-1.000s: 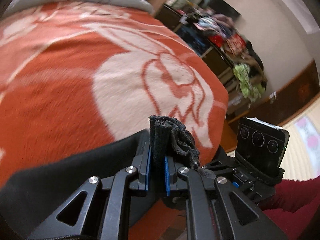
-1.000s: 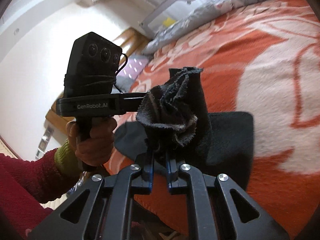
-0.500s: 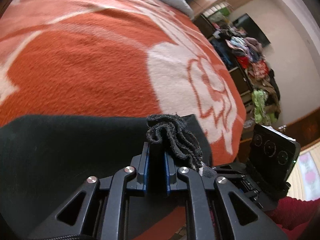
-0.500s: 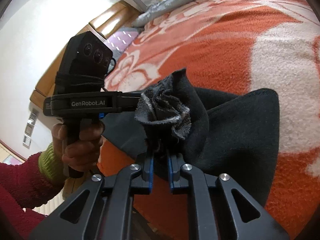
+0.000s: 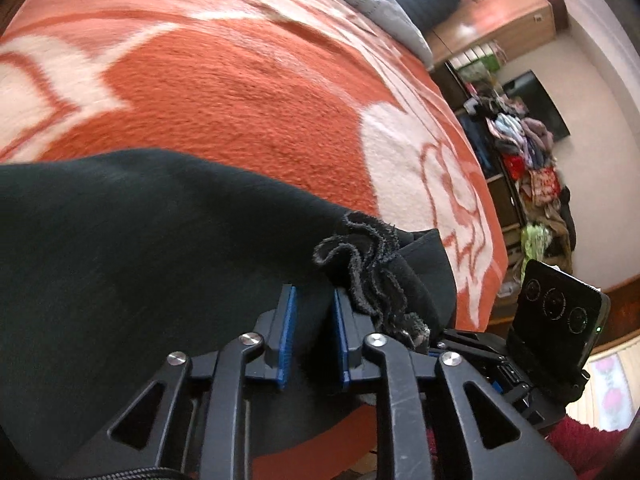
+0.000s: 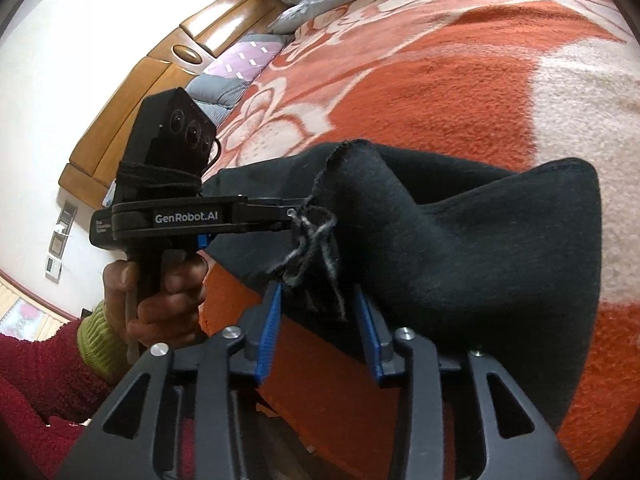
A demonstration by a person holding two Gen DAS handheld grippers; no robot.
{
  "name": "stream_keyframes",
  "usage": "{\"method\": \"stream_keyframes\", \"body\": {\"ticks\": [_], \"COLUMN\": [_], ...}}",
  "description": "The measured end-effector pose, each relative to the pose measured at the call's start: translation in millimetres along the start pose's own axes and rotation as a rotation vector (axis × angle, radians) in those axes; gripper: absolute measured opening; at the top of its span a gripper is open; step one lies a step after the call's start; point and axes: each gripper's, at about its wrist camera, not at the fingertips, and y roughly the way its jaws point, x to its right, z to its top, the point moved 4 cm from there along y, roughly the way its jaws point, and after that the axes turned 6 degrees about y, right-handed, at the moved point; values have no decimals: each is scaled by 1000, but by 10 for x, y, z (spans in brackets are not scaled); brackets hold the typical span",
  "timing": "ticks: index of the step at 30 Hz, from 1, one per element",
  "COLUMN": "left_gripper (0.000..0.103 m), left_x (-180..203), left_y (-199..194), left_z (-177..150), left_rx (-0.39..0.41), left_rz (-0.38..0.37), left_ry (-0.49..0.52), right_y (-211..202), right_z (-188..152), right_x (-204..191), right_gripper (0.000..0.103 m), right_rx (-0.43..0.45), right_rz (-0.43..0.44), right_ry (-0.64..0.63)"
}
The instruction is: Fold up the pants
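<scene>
The black pants (image 5: 140, 248) lie spread on the orange and white blanket (image 5: 248, 92), near its edge. One end is bunched up, with a frayed, curly hem (image 5: 368, 264) sticking up.

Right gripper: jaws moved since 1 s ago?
Yes. The right gripper has opened: its blue pads now stand clear of the black pants they pinched.

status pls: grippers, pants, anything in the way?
Left gripper and right gripper: both open. Black fleece pants between fingers, lying on orange-and-white floral blanket. Nothing blocking.
</scene>
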Motion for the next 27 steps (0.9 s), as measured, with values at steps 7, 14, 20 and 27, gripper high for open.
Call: {"method": "stream_keyframes", "body": {"ticks": [7, 14, 20, 27], "left_gripper": [43, 49, 51, 59], "left_x": [-137, -287, -521, -895], "left_y": [-381, -780, -1105, -1447], "left_z": [-140, -336, -564, -918], "left_rx": [89, 169, 230, 322], "left_rz": [49, 90, 107, 137], "left_ry": [-74, -142, -227, -406], "right_y": [-83, -108, 2, 246], "right_z": [27, 176, 290, 416], "right_x": [-158, -402, -520, -760], "right_gripper": [40, 40, 40, 40], "right_rx": [0, 19, 3, -38], "right_rz": [34, 52, 55, 70], "right_ry": [-19, -82, -110, -168]}}
